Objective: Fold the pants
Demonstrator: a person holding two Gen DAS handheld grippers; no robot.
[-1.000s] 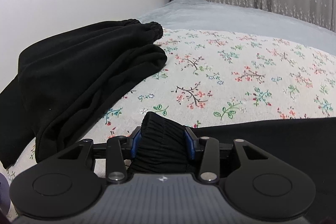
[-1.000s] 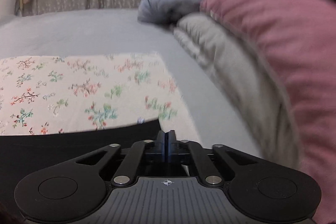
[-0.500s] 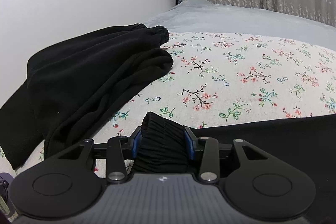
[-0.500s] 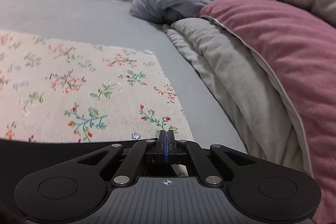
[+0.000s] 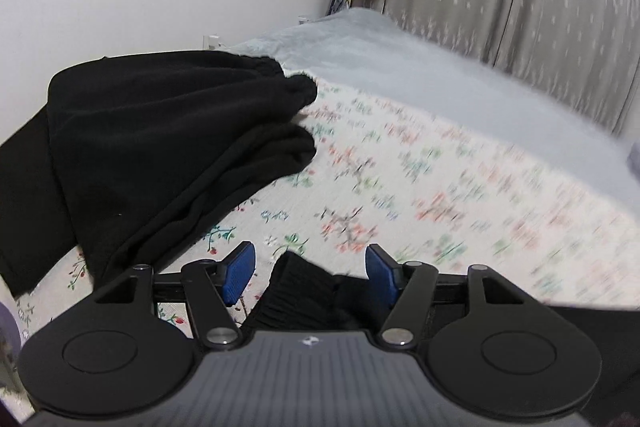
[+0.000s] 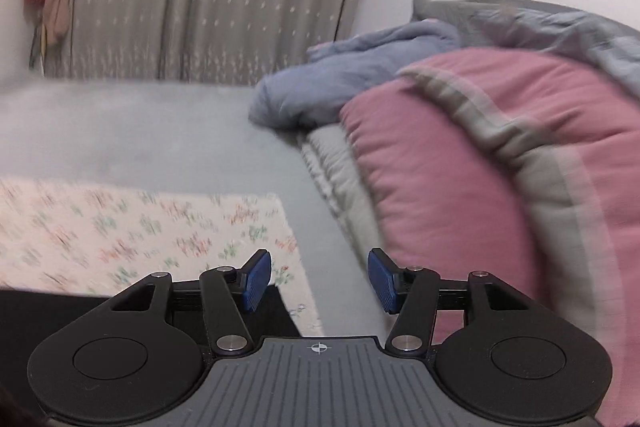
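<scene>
pants: the black pants point(image 5: 304, 291) lie on the floral cloth point(image 5: 400, 187) on the bed point(image 6: 140, 123), along its near edge; a ribbed cuff or waistband end sits just under the left gripper point(image 5: 307, 273), and a black strip of them runs at the near left of the right wrist view point(image 6: 52, 311).
left jaws: they have just been opening and now stand wide, the blue pads clear of the ribbed end that sits between them; nothing is held.
right jaws: they have just been opening on the right gripper point(image 6: 318, 277); nothing is between them, only cloth and bed beyond.
handling: soft, limp knit, light by the look of it; it should drape and sag wherever it is not held, and the ribbed end bunches thick.
where to grip: probably the ribbed end and the matching far corner, one gripper on each, so the fold stays square; a pinch mid-fabric would likely pick up one layer only.
pile: a second black garment point(image 5: 160, 147) is heaped at the far left, apart from the pants.
hidden: most of the pants are cut off behind the gripper bodies, so how many folds are done I cannot tell; which end the ribbing belongs to is unclear.
blur: both views are smeared by motion, worst on the floral print and the pink quilt point(image 6: 460, 167) at right.
</scene>
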